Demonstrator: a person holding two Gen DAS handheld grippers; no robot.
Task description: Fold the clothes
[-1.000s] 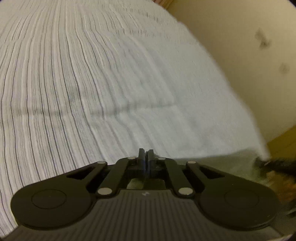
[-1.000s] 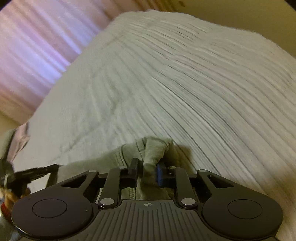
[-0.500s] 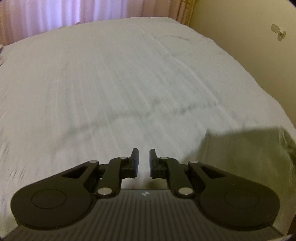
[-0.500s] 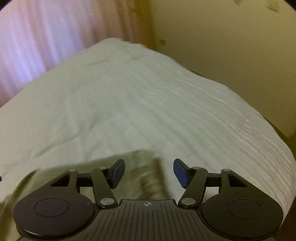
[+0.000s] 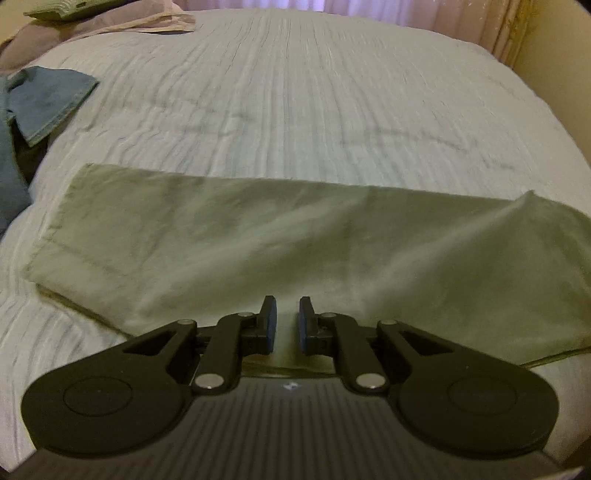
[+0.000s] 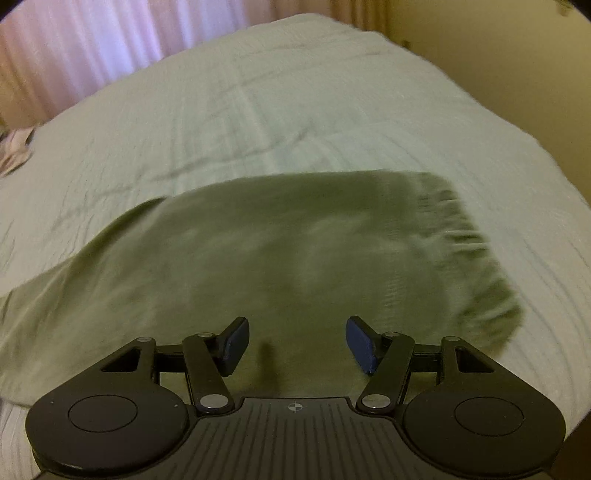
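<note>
An olive-green garment lies spread flat across the near part of the bed, a long band with a stitched hem at its left end. In the right wrist view the same olive-green garment fills the middle, its gathered waistband at the right. My left gripper hovers over the garment's near edge, its jaws a small gap apart with nothing between them. My right gripper stands wide open above the cloth, also empty.
The bed carries a pale ribbed cover. A blue denim garment lies at the left edge, with a mauve pillow beyond it. Pink curtains hang behind the bed, and a beige wall stands on the right.
My right gripper let go of the olive garment and opened wide. My left gripper parted from shut to a small gap. Both pulled back, and the garment now lies spread flat.
</note>
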